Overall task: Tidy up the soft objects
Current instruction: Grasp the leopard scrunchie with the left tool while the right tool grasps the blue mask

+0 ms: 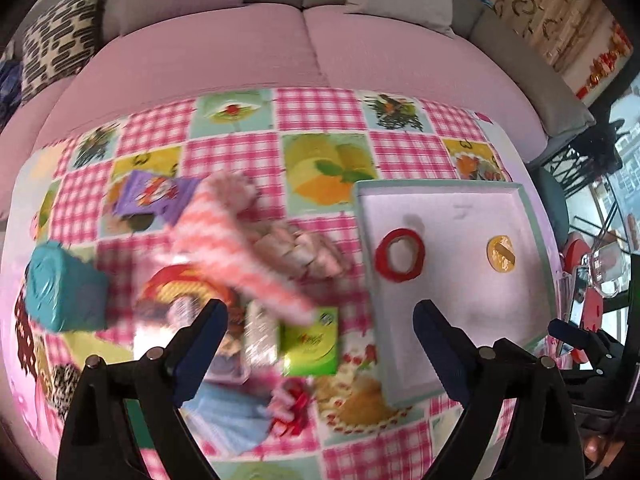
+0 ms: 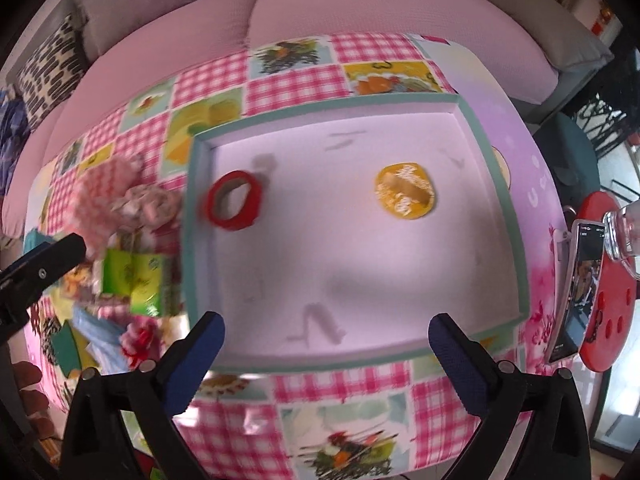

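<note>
Soft objects: pile sits on the table (image 1: 320,120), all of it just left of the tray (image 1: 532,216). None of the pile is in the tray.

Relative to the tray:
- pink-and-white striped plush (image 1: 224,232) just off its left wall, lying diagonally, blurred
- pale pink knitted bundle (image 1: 300,256) between plush and tray wall, near touching the wall
- green packet (image 1: 310,340) at the tray's near-left corner, on the table
- red-and-pink frilly piece (image 1: 290,408) and light blue cloth (image 1: 232,412) below the packet, nearer the camera
- teal pouch (image 1: 64,288) and purple packet (image 1: 150,196) far left, well apart from the tray

Inside the tray: red ring (image 2: 234,200) at the left side, yellow round disc (image 2: 405,196) right of centre, well apart from each other. Rest of the tray floor is bare white.

Left gripper (image 1: 320,320): jaws wide open, nothing between them, above the green packet and the tray's left wall.
Right gripper (image 2: 326,344): jaws wide open, nothing held, above the tray's near edge.

Phone (image 2: 576,288) and red stool (image 2: 612,292) right of the tray. Sofa (image 1: 224,56) behind the table.
</note>
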{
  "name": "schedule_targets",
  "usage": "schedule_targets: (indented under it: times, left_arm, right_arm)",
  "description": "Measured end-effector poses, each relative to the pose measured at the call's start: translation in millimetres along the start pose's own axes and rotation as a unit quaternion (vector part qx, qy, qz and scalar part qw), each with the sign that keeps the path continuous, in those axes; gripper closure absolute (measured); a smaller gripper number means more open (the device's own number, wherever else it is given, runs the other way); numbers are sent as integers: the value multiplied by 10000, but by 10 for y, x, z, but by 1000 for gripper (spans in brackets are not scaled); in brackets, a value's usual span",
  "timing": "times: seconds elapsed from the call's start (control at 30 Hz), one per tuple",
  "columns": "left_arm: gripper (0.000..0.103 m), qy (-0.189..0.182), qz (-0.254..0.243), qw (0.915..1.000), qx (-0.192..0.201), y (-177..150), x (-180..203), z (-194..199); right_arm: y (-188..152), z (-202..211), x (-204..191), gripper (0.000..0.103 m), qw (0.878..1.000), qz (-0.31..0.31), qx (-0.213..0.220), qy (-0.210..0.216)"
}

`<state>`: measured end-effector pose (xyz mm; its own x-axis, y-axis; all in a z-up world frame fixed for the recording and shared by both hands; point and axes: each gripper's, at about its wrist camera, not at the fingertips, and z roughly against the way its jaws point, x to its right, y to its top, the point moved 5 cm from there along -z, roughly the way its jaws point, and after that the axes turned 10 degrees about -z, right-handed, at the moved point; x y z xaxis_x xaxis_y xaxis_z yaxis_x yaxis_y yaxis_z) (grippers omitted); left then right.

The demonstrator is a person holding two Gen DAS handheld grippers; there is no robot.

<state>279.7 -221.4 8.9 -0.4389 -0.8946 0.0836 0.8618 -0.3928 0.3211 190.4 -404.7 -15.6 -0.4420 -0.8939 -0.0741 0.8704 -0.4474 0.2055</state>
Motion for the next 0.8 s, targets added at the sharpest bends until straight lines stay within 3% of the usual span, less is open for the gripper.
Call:
schedule_targets:
  times: [0.23, 0.8]
  left_arm:
    - [9, -5, 179, 9998, 117, -325, -455, 327]
    - [9, 491, 1329, 9898, 171, -1243, -2243, 1042]
  right_arm:
    - [-278, 229, -397, 0, 9996, 225, 107, 143]
    - [-886, 342, -1743, 0, 9931, 1025, -19, 567]
